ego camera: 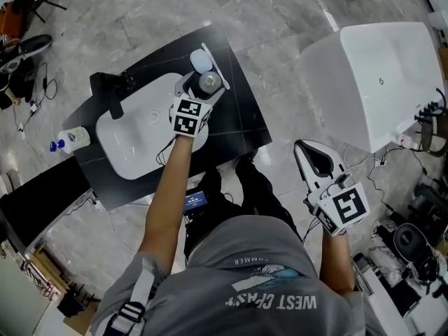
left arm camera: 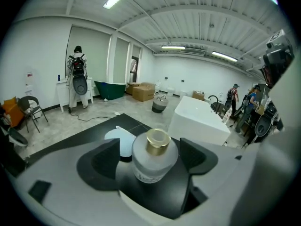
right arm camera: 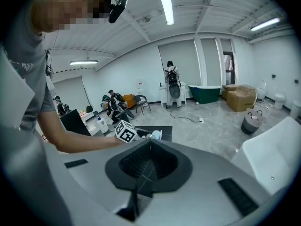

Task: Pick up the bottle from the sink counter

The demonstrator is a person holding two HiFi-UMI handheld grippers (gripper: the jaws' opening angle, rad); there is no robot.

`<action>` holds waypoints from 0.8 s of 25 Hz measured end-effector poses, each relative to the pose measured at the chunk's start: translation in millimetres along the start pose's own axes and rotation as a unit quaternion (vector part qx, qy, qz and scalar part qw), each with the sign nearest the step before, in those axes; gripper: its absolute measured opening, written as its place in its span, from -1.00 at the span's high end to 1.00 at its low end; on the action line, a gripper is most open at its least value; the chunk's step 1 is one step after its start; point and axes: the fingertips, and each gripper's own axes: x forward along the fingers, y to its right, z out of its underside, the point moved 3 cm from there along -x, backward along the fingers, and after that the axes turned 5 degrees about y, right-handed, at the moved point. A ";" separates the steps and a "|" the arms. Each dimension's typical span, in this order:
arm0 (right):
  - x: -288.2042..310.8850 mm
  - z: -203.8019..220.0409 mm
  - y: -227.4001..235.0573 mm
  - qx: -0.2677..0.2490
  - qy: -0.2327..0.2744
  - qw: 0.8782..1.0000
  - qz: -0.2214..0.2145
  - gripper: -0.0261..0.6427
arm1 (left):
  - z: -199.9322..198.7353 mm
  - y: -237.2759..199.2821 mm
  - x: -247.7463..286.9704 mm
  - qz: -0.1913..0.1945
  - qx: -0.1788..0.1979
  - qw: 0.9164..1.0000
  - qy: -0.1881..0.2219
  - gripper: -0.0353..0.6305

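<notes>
Frosted round glass bottle w/ gold cap point(left arm camera: 150, 166) stands upright on black sink counter point(ego camera: 238, 117), by white basin point(ego camera: 140, 138). Left gripper point(ego camera: 207, 84) brackets it, jaws wide, pads not yet touching; prob. lined up to squeeze. Right gripper point(right arm camera: 148, 166) has jaws pressed together, empty, parked aside.

The counter point(ego camera: 241, 121) lies straight ahead of me, with the sink basin point(ego camera: 136, 149) set into its left and middle part. The faucet point(ego camera: 110, 93) stands at the basin's far left end. The bottle point(left arm camera: 154, 158) stands upright on the counter just beside the basin's far right corner, between the jaws of the left gripper point(ego camera: 203, 81). A small flat item point(ego camera: 201, 61) lies just behind it. A dispenser bottle point(ego camera: 71, 139) sits by the counter's left end. The tub point(ego camera: 378, 82) stands well to the right, and the right gripper point(ego camera: 313, 157) hangs off the counter, between it and the tub.
</notes>
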 end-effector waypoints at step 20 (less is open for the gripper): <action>4.0 18.2 15.8 0.018 -0.028 0.999 0.009 0.91 | 17.3 4.9 30.6 -0.038 0.054 0.998 0.019 -0.11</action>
